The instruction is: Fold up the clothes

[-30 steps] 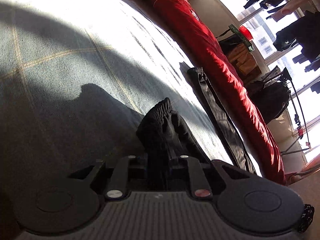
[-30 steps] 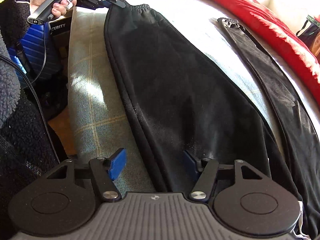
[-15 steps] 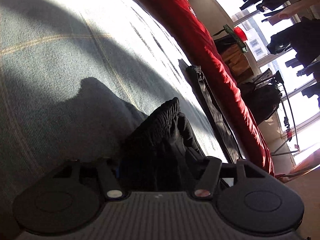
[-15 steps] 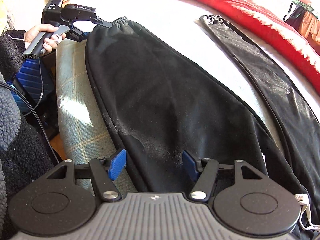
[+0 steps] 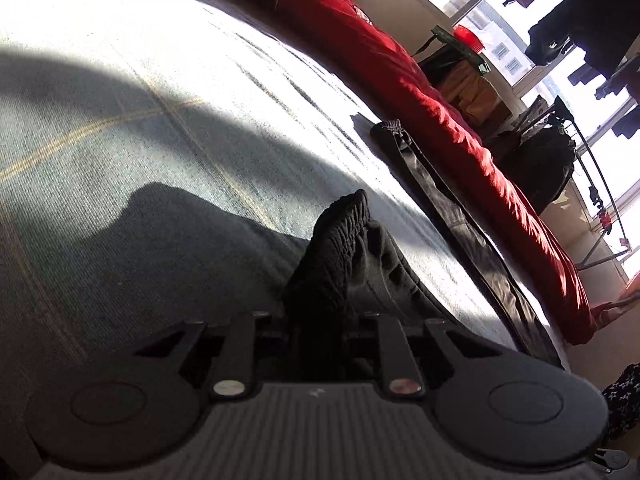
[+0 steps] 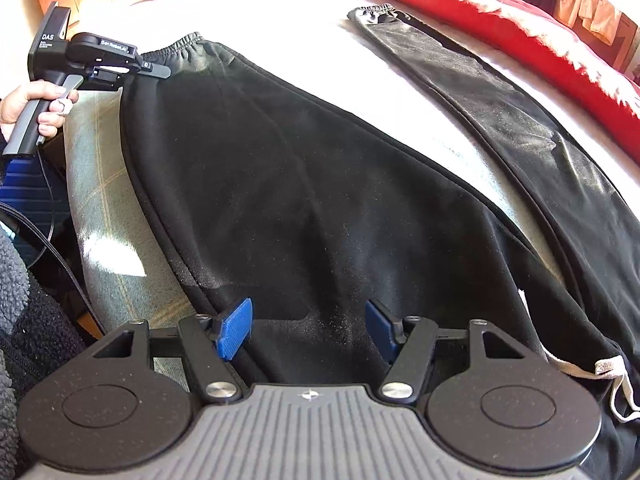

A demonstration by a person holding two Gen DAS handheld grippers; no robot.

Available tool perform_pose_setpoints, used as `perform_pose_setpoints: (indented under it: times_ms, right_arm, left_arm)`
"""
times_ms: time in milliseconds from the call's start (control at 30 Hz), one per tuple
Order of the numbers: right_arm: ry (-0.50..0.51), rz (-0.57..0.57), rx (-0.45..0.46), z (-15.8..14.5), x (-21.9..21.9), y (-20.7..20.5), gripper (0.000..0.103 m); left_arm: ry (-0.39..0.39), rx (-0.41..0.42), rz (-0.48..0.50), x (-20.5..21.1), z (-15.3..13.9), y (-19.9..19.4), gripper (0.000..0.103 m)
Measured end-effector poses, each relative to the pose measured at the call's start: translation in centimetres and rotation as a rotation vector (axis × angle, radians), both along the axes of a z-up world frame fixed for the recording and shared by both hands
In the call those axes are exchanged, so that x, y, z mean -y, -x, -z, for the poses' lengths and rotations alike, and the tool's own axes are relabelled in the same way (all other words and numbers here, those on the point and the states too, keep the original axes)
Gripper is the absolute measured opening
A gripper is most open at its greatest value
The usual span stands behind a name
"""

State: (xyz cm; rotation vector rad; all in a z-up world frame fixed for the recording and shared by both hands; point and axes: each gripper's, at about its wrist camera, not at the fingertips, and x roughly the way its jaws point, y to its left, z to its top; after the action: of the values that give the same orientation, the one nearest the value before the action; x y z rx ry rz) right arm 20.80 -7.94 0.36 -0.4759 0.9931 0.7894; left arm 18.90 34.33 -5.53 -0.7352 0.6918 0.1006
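Black trousers [image 6: 300, 184] lie spread on the bed, one leg near and the other leg [image 6: 500, 120] further right. In the left wrist view my left gripper [image 5: 316, 332] has its jaws closing, and the near leg's ribbed cuff [image 5: 344, 240] is bunched up and pinched between them. The right wrist view shows the same left gripper [image 6: 158, 72] at the cuff's corner, held by a hand [image 6: 44, 108]. My right gripper [image 6: 308, 328] is open, its blue pads [image 6: 236, 328] spread just over the wide waist end of the trousers, gripping nothing.
A pale plaid bed cover [image 5: 160, 140] lies under the trousers. A red blanket [image 6: 500, 12] runs along the far side. A white drawstring [image 6: 608, 368] hangs at the right. Bags and a clothes rack [image 5: 552, 160] stand by the window beyond.
My left gripper opened wide around the cuff and has closed on it again. My right gripper shifted so both pads are over the trousers instead of straddling their edge.
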Motion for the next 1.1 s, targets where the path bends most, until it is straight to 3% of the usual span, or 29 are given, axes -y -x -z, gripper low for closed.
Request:
perform_pose_setpoints:
  times_ms: [167, 333, 567, 833, 1100]
  right_arm:
    - [-0.006, -0.019, 0.057, 0.1, 2.0, 2.0, 0.067]
    - [-0.028, 0.023, 0.165, 0.2, 6.3, 4.9, 0.067]
    - [0.031, 0.131, 0.307, 1.2, 13.4, 8.0, 0.067]
    - [0.327, 0.098, 0.480, 3.1, 18.0, 10.0, 0.065]
    - [0.521, -0.069, 0.580, 5.8, 19.5, 8.7, 0.036]
  left_arm:
    - [-0.047, 0.030, -0.024, 0.1, -1.4, 1.7, 0.017]
    - [-0.100, 0.060, -0.059, 0.3, -2.3, 3.7, 0.016]
    - [-0.111, 0.095, -0.140, -1.0, -2.5, 6.6, 0.016]
    - [-0.133, 0.073, -0.150, -0.5, -0.8, 7.9, 0.016]
    - [-0.140, 0.041, -0.163, 0.0, -0.5, 8.2, 0.016]
